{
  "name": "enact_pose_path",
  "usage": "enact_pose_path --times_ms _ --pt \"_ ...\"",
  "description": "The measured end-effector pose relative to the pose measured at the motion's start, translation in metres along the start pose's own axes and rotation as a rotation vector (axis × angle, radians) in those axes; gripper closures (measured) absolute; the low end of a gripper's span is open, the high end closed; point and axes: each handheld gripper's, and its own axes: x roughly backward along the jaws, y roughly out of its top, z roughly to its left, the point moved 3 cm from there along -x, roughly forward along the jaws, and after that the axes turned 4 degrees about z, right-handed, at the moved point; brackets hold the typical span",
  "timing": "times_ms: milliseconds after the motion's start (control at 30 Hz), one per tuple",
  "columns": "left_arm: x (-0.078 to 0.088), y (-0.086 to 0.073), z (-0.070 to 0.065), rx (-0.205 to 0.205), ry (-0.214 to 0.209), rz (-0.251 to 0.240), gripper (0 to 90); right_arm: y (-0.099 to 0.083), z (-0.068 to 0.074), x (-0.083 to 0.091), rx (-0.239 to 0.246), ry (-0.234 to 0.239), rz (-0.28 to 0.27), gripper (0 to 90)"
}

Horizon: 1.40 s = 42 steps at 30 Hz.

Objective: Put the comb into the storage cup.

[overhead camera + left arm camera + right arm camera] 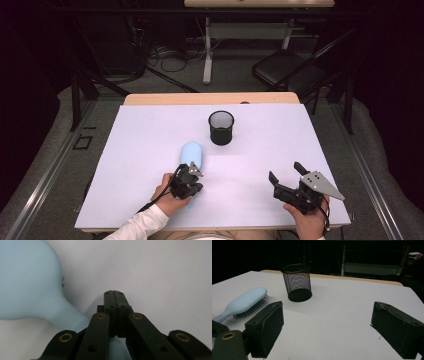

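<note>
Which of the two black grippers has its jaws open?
The right gripper: its jaws stand wide apart, empty. The left gripper is shut.

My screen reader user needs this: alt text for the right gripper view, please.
Open right gripper jaws frame a white table. A light blue hairbrush lies bristles-down at left, and a black mesh cup stands upright behind it.
</note>
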Motion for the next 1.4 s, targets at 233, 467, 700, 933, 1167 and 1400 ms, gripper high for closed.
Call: enact_pose_path --times_ms 233,467,700,933,1167,1400 --pt "0.005 -0.008 0.007 0.022 0.014 0.003 90.0 0.000 0.000 0.000 -0.003 0.000 0.000 10.5" --pt "0.010 -0.015 0.010 0.026 0.042 0.003 90.0 0.000 0.000 0.000 -0.002 0.000 0.000 10.9" --pt "0.014 -0.020 0.016 0.050 0.060 0.004 90.0 0.000 0.000 0.001 -0.001 0.000 -0.001 10.9" --pt "0.018 -0.025 0.023 0.068 0.074 0.001 90.0 0.000 -0.001 0.001 0.002 -0.001 -0.003 10.9" --pt "0.021 -0.029 0.029 0.089 0.087 -0.007 90.0 0.001 -0.001 0.001 -0.005 0.000 -0.007 11.1" --pt "0.022 -0.031 0.034 0.098 0.101 -0.005 90.0 0.001 -0.001 0.001 -0.004 0.001 -0.006 11.1"
